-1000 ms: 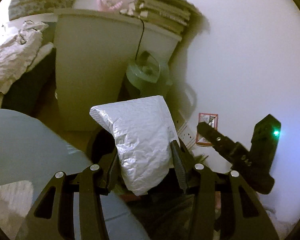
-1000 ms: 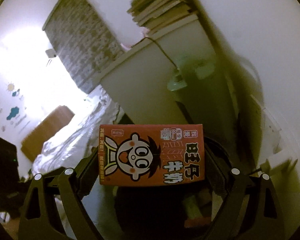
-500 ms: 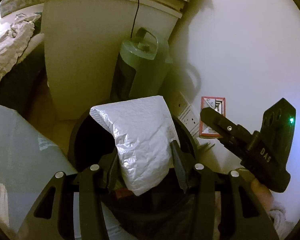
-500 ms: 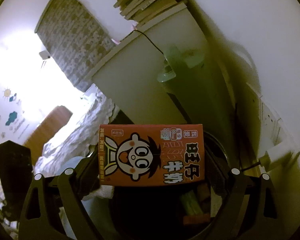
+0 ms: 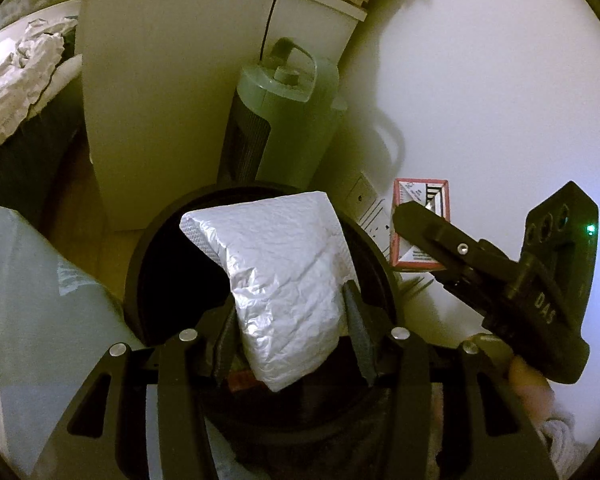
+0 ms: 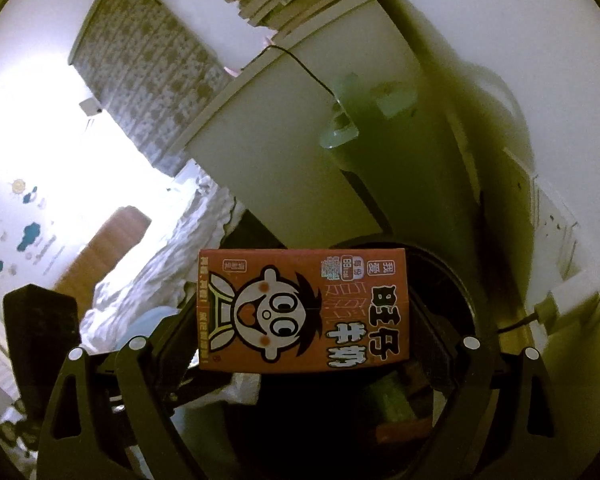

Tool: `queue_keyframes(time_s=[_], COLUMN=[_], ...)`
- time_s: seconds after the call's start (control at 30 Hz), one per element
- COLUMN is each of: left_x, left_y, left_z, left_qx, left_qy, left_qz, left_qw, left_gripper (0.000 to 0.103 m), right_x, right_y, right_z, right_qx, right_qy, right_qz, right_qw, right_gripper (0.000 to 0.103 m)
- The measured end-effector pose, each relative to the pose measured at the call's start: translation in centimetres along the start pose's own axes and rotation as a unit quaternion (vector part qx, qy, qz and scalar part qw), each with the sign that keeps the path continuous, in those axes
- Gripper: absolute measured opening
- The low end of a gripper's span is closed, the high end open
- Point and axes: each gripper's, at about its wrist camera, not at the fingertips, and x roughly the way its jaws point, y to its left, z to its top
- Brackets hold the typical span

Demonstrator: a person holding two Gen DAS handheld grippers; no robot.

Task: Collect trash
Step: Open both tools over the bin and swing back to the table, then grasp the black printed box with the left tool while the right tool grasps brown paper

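My left gripper [image 5: 292, 340] is shut on a crumpled white bubble mailer [image 5: 276, 280] and holds it over the open mouth of a round black trash bin [image 5: 140, 264]. My right gripper [image 6: 304, 328] is shut on a red milk carton [image 6: 304, 312] with a cartoon face, held above the same bin [image 6: 452, 280]. In the left wrist view the right gripper [image 5: 424, 236] comes in from the right, holding the carton [image 5: 420, 200] by the bin's rim. Some trash lies inside the bin [image 6: 396, 404].
A white cabinet [image 5: 172, 80] with stacked books stands behind the bin, a green tower appliance [image 5: 276, 112] beside it. A white wall [image 5: 480, 80] with a socket [image 5: 364, 200] is on the right. A bed with rumpled sheets [image 5: 16, 80] lies left.
Both grippers have moved down and closer to the bin with their loads still held. The bin mouth now fills more of both views.
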Motion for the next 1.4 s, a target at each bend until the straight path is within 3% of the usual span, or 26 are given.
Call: queue_keyframes(time_s=[0.13, 0.2, 0.23, 0.43, 0.67, 0.9, 1.07, 1.2, 1.3, 1.4], left_x=[-0.1, -0.3, -0.4, -1.6, -4.6, -11.9, -19.6, -25.6, -29.9, -31.9], left_y=[0.0, 0.0, 0.0, 0.3, 0.9, 3.1, 7.4, 11.7, 15.5, 18.4], left_z=[0.1, 0.1, 0.1, 0.0, -0.6, -3.1, -7.2, -11.2, -15.0, -17.9], left_qx=[0.000, -0.003, -0.002, -0.004, -0.018, -0.037, -0.079, -0.123, -0.160, -0.177], left_qy=[-0.002, -0.005, -0.009, -0.019, -0.039, -0.089, -0.135, -0.167, -0.178, -0.172], left_qz=[0.006, 0.006, 0.007, 0.009, 0.012, 0.031, 0.080, 0.139, 0.191, 0.221], left_qw=[1.0000, 1.0000, 0.9999, 0.9998, 0.9990, 0.9949, 0.9844, 0.9684, 0.9520, 0.9435], left_gripper=[0.060, 0.073, 0.075, 0.079, 0.079, 0.079, 0.080, 0.080, 0.080, 0.080], right_x=[0.1, 0.1, 0.1, -0.2, 0.2, 1.2, 2.0, 2.4, 2.2, 1.9], right_y=[0.0, 0.0, -0.1, -0.2, -0.2, 1.8, 5.0, 9.2, 14.7, 21.0], right_z=[0.0, 0.0, 0.0, 0.0, 0.0, -1.1, -2.6, -4.8, -7.4, -10.0], right_qx=[0.000, -0.002, -0.001, 0.004, 0.011, -0.009, -0.060, -0.127, -0.216, -0.305], right_qy=[-0.001, -0.003, -0.006, -0.022, -0.013, 0.009, 0.031, 0.067, 0.099, 0.130], right_qz=[0.003, 0.001, 0.001, 0.001, 0.001, 0.010, 0.025, 0.059, 0.111, 0.167], right_qw=[1.000, 1.000, 1.000, 1.000, 1.000, 1.000, 0.997, 0.988, 0.965, 0.929], right_gripper=[0.091, 0.092, 0.096, 0.098, 0.098, 0.098, 0.098, 0.098, 0.098, 0.096])
